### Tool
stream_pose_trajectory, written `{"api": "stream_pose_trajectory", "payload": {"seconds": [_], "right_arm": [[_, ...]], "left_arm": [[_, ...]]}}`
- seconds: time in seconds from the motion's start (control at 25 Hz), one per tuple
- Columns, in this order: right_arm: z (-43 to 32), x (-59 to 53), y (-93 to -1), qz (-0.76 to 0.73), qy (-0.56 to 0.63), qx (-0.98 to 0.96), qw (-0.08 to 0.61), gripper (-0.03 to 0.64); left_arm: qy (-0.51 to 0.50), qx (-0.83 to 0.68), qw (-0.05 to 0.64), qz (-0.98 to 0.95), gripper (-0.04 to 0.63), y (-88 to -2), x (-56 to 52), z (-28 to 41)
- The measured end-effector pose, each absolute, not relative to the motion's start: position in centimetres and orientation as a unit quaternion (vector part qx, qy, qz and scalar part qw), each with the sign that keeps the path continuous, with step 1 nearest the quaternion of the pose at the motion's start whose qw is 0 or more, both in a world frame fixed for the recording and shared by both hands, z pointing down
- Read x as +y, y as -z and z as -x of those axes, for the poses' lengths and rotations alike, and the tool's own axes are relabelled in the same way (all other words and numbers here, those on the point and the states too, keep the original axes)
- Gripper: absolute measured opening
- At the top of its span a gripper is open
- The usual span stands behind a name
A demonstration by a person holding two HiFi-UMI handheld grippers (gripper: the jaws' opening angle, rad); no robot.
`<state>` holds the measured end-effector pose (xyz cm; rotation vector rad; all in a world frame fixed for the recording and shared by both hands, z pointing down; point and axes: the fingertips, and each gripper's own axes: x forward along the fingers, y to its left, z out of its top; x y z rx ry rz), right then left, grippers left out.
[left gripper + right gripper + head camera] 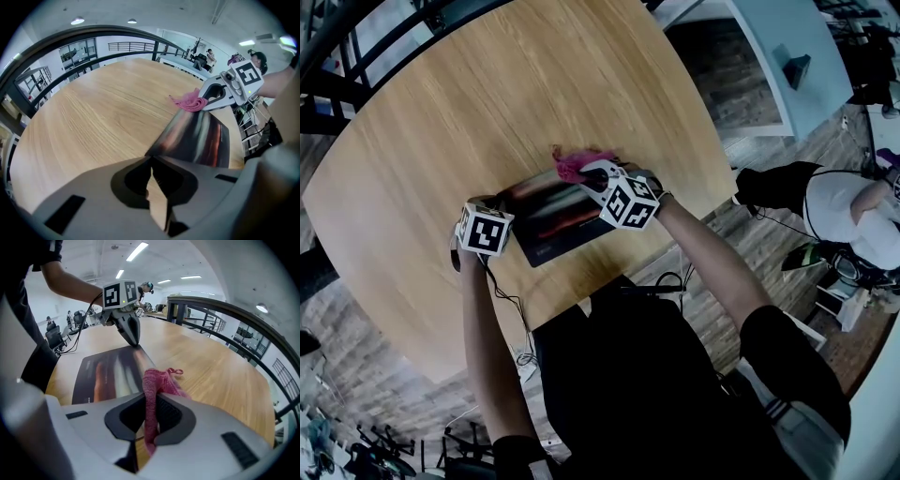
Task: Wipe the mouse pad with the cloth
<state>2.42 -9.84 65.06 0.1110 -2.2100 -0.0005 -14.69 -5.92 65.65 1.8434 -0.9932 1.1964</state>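
While pinching a corner of the dark rectangular mouse pad (pixel 553 225), mid-frame, in the left gripper (pixel 151 158), likely as an anchor against sliding, holds the pink knitted cloth (pixel 157 380), clamped in the right gripper (pixel 149 398), at the pad's upper edge.

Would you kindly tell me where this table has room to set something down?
The round wooden table is bare beyond the dark rectangular mouse pad, towards the black railing. The near edge is crowded: the left gripper pins the pad, the right gripper holds the pink cloth.
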Motion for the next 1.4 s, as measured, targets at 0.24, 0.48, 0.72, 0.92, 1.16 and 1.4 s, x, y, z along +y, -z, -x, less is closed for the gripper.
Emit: {"api": "stream_pose_trajectory", "payload": {"seconds": [0.24,0.48,0.72,0.92,1.16,1.4], "right_arm": [[-2.3,-8.1,-65.2,-0.026,0.003,-0.896,0.443,0.054],[-2.4,-6.4,-65.2,-0.008,0.002,-0.897,0.442,0.054],[-2.8,-4.7,-65.3,0.003,0.003,-0.897,0.442,0.054],[-3.1,-3.3,-65.3,0.012,0.004,-0.897,0.443,0.054],[-3.4,-1.7,-65.3,0.024,0.005,-0.896,0.443,0.054],[-3.9,0.3,-65.3,0.037,0.002,-0.896,0.443,0.054]], "left_arm": [[-0.464,-0.387,0.358,-0.712,0.028,-65.8,-5.8,14.9],[-0.469,-0.390,0.353,-0.709,0.028,-65.8,-5.9,15.0],[-0.471,-0.391,0.351,-0.709,0.028,-65.8,-5.9,14.8],[-0.472,-0.392,0.349,-0.708,0.028,-65.9,-5.8,14.8],[-0.473,-0.396,0.348,-0.706,0.026,-65.8,-5.9,14.9],[-0.475,-0.401,0.344,-0.704,0.027,-65.8,-5.9,15.0]]}}
